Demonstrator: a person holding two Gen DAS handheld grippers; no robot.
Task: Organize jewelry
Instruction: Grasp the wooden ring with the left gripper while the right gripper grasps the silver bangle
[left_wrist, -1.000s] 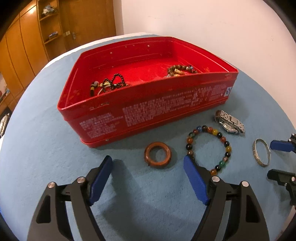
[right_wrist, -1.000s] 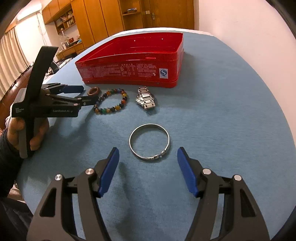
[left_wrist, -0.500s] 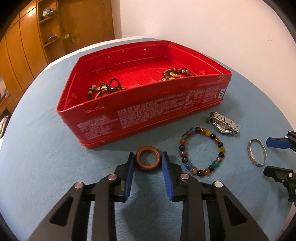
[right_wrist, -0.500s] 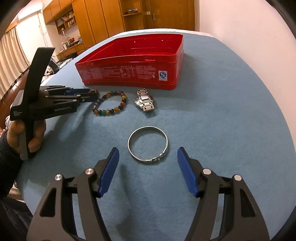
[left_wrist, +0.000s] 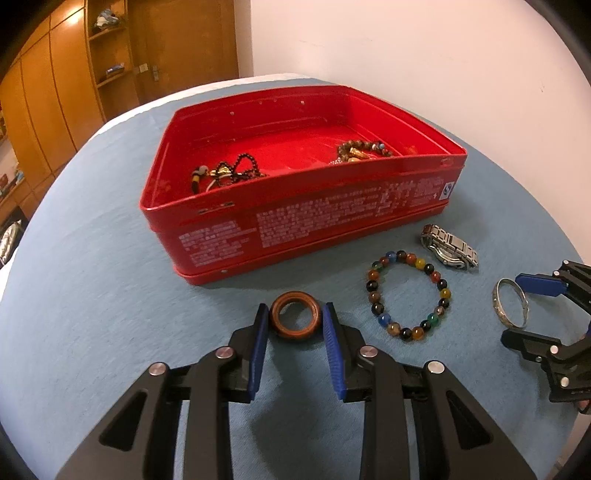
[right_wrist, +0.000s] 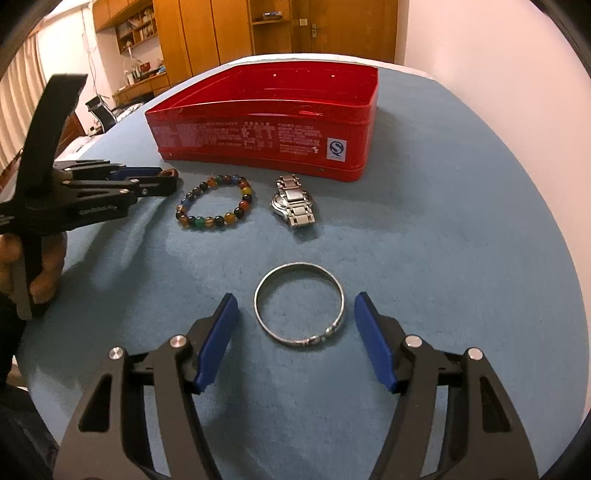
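My left gripper is shut on a brown wooden ring, held just above the blue cloth in front of the red tin box. The box holds a dark bead necklace and a brown bead bracelet. A multicoloured bead bracelet, a steel watch and a silver bangle lie on the cloth to the right. My right gripper is open, with the silver bangle lying between its fingers. The left gripper also shows in the right wrist view.
The round table is covered in blue cloth. The red box stands at the far middle. The watch and bead bracelet lie between the grippers and the box. A white wall is behind; wooden cabinets at left.
My left gripper closed on the wooden ring and has lifted it slightly. My right gripper stayed open around the silver bangle, barely moving.
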